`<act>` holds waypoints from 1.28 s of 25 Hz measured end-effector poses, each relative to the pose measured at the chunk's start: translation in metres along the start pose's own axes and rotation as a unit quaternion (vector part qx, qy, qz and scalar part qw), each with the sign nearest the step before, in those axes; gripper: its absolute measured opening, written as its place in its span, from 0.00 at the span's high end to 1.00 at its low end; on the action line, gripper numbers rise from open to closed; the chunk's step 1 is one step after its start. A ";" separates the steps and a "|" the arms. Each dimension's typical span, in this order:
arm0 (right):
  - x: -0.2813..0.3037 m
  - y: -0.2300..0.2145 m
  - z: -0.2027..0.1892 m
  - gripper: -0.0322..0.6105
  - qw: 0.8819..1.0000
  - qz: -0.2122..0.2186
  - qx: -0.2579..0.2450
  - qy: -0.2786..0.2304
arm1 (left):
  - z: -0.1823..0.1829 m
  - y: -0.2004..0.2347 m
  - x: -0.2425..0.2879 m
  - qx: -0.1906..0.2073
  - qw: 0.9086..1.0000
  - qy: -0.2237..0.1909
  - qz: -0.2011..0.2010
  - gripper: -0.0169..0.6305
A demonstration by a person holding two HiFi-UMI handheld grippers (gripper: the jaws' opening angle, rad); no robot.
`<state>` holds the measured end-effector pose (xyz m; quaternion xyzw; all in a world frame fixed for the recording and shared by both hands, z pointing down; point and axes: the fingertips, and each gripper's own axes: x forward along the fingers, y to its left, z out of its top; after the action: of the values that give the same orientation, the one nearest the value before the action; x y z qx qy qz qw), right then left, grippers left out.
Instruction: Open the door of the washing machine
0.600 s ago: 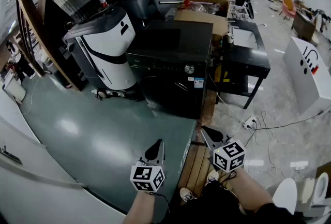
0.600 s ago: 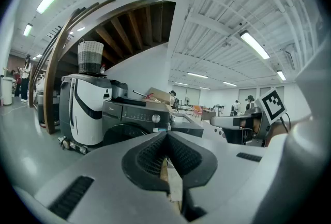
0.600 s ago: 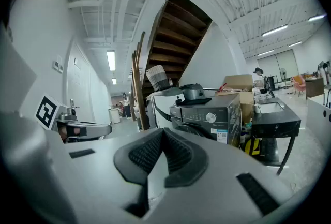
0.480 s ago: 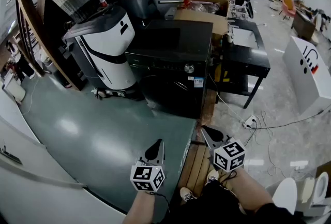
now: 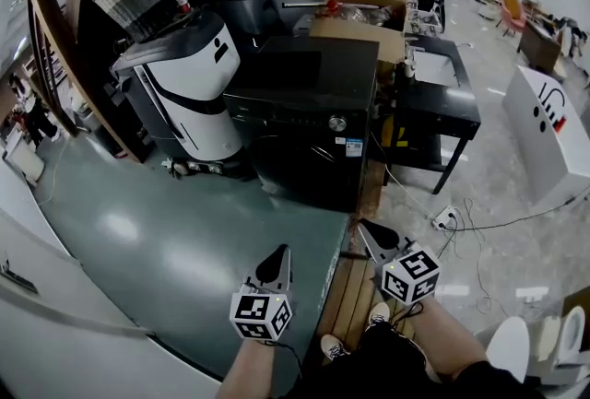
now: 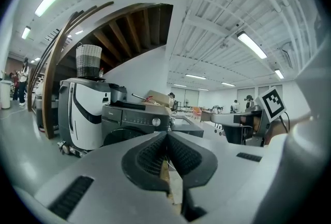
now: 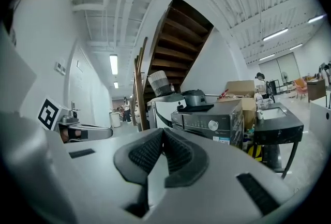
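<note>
Standing mid-frame, black boxy front-load washing machine (image 5: 309, 79): round dark door (image 5: 293, 159) prob. stiff, latched; pull at rim. L gripper (image 5: 277, 264), R gripper (image 5: 372, 238) pressed together, empty.

No word or number is legible. Signs shown: black-and-white square markers on the cubes of the left gripper (image 5: 280, 257) and right gripper (image 5: 365, 229); a small white-and-blue sticker (image 5: 354, 147) on the washing machine (image 5: 304, 125) front, print too small to read; a black-and-red emblem (image 5: 553, 107) on the white box (image 5: 539, 148); yellow-and-black stripes (image 7: 253, 151) low beside the machine
</note>
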<state>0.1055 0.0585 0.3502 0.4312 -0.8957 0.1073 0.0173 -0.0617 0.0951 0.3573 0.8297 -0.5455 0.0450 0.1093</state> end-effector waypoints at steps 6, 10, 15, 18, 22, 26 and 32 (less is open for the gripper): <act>0.007 0.007 0.015 0.92 1.000 0.007 -0.016 -0.013 | 0.015 0.008 -0.001 0.011 1.000 -0.012 0.001 0.94; 0.011 0.011 0.025 0.92 0.999 0.010 -0.023 -0.024 | 0.026 0.009 -0.001 0.022 1.000 -0.020 -0.009 0.94; 0.014 0.018 0.035 0.85 0.999 0.014 -0.032 -0.029 | 0.036 0.012 -0.004 0.030 0.999 -0.026 -0.012 0.89; 0.018 0.019 0.037 0.80 0.999 0.015 -0.039 -0.031 | 0.036 0.016 -0.003 0.031 0.999 -0.024 -0.011 0.80; 0.028 0.018 0.036 0.73 0.998 0.018 -0.043 -0.030 | 0.033 0.023 0.002 0.032 0.999 -0.020 -0.014 0.72; 0.040 0.012 0.035 0.68 0.998 0.021 -0.045 -0.026 | 0.030 0.030 0.009 0.029 0.999 -0.016 -0.014 0.69; 0.067 -0.003 0.034 0.60 0.997 0.033 -0.059 -0.021 | 0.029 0.045 0.030 0.024 1.000 -0.017 -0.008 0.65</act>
<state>0.0678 -0.0012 0.3257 0.4017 -0.9145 0.0452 0.0201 -0.0918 0.0441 0.3412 0.8369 -0.5397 0.0433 0.0799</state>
